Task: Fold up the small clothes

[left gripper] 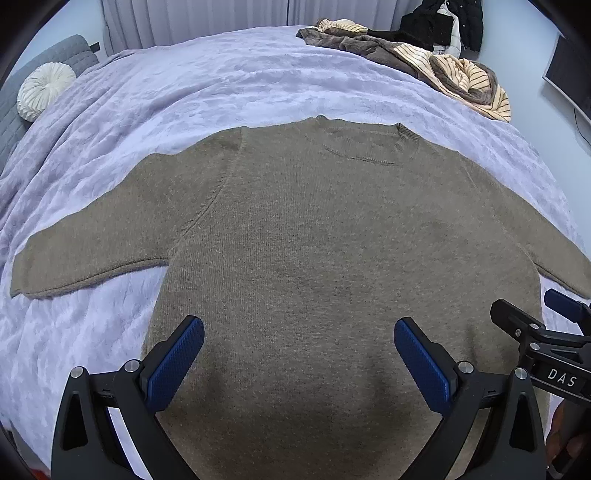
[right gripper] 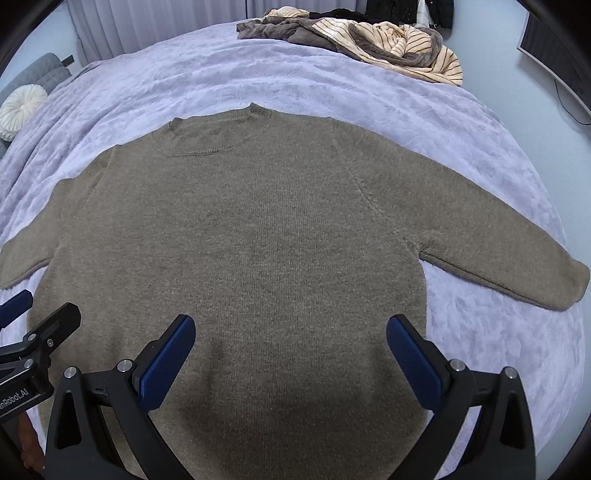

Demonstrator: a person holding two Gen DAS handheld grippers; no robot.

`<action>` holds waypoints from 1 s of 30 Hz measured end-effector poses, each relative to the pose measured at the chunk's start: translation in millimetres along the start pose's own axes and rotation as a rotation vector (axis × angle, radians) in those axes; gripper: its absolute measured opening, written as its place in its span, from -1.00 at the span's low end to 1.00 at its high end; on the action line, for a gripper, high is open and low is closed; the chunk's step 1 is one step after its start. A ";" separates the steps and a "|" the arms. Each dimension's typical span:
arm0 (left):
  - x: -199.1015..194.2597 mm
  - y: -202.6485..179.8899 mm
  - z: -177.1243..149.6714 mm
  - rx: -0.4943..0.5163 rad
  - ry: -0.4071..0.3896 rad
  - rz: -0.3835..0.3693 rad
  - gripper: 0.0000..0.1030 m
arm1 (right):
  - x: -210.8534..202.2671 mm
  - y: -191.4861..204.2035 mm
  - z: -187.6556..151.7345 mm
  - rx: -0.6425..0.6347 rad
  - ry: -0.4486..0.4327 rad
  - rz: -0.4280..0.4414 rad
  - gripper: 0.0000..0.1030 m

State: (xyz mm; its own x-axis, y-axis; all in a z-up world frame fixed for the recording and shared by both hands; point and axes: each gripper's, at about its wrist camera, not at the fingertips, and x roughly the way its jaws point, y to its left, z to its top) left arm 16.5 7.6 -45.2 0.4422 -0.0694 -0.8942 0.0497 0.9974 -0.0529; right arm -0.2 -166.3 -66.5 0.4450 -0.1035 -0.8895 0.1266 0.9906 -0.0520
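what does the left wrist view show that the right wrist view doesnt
Only the left wrist view shows the end of the sweater's left sleeve and the black clothes in full. Only the right wrist view shows the right sleeve's end. Both share the flat sweater, blanket, striped pile, round pillow, and both grippers, left and right, open above the hem.

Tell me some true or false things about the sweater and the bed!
1. The sweater lies flat with both sleeves spread out. True.
2. The left gripper is shut on the sweater. False: it is open, holding nothing.
3. The right gripper is open. True.
4. The sweater is already folded in half. False: no fold is made yet.
5. A pile of clothes sits at the bed's far side. True.
6. The blanket is bright red. False: it is pale lilac.
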 end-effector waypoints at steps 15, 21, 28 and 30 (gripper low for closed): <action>9.5 4.5 -0.9 -0.017 0.027 -0.024 1.00 | 9.9 -3.7 -1.6 0.015 0.018 0.000 1.00; 15.0 5.4 -1.3 -0.011 0.034 0.001 1.00 | 13.7 -4.2 -3.6 0.022 0.026 0.010 1.00; 19.3 13.5 -2.5 -0.016 0.052 -0.030 1.00 | 11.7 -0.3 -3.4 0.020 0.017 0.008 1.00; 18.0 18.4 -2.5 -0.019 0.043 -0.056 1.00 | 10.2 2.1 -4.1 0.018 0.015 0.013 1.00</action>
State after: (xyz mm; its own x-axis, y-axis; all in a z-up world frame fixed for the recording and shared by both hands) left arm 23.1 24.8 -63.4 0.3998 -0.1248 -0.9081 0.0561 0.9922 -0.1116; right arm 1.0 -164.9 -77.5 0.4336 -0.0892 -0.8967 0.1372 0.9900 -0.0322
